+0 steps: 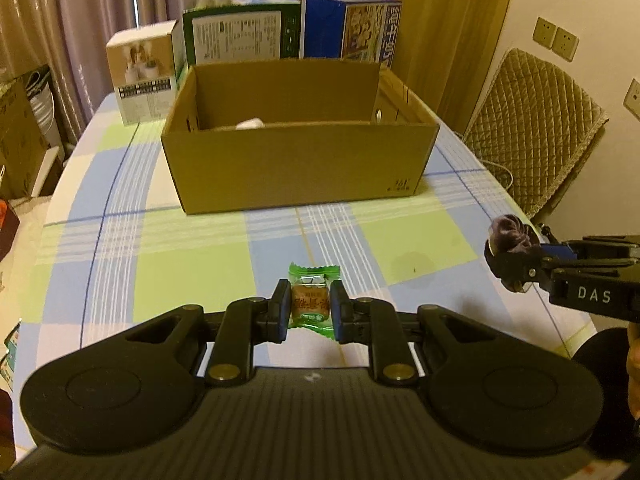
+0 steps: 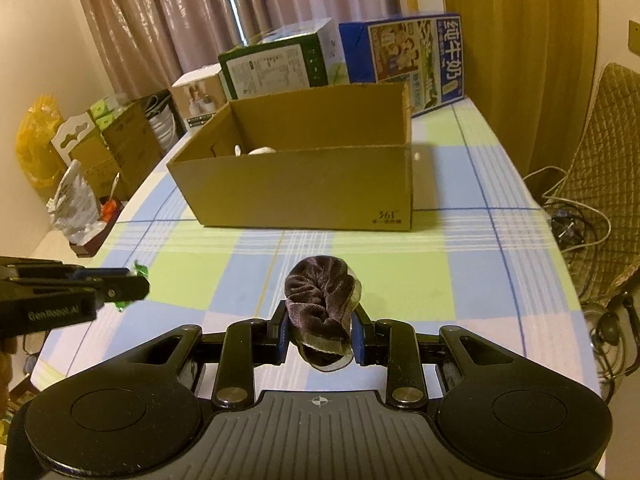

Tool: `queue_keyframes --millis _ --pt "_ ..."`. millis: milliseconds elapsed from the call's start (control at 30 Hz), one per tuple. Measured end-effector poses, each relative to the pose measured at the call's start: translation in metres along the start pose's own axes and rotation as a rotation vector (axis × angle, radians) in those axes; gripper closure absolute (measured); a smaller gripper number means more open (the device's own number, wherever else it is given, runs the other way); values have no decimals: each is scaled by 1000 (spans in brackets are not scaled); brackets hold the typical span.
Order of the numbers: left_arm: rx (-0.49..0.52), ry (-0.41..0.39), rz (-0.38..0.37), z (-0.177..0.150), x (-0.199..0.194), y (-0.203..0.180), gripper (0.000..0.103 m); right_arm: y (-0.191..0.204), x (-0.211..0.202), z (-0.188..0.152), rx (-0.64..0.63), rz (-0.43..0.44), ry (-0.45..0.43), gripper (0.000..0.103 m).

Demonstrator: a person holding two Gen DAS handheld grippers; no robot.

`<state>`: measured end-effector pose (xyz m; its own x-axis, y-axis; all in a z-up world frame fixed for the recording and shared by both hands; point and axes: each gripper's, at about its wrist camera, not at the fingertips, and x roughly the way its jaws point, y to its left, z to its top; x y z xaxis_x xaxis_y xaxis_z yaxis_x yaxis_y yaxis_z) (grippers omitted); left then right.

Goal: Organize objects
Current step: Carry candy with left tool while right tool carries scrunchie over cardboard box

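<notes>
Two grippers are carrying loads above the tabletop: the left gripper is pinching a green-wrapped candy, the right gripper a brown scrunchie. Next, seemingly, both need lifting over the cardboard box rim before releasing.

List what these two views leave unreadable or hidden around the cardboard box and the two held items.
- Cardboard box contents: in both views the near wall hides all but a white object, which stays unidentifiable.
- Candy in the left gripper: left wrist view, label print too small to read.
- Velvet item in the right gripper: right wrist view, its lower part sits behind the fingers, so what it is stays unclear.
</notes>
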<state>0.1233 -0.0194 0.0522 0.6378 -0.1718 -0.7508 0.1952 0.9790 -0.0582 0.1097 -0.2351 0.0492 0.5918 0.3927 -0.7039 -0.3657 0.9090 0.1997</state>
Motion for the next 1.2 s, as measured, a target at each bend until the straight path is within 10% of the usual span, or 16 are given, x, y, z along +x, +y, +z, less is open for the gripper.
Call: queue_keyframes --millis 633,1200 --pt "41 -11 -8 36 -12 -1 87 2 -11 37 -33 18 14 76" --pt "49 28 8 164 37 36 87 -8 31 188 -60 54 8 76"
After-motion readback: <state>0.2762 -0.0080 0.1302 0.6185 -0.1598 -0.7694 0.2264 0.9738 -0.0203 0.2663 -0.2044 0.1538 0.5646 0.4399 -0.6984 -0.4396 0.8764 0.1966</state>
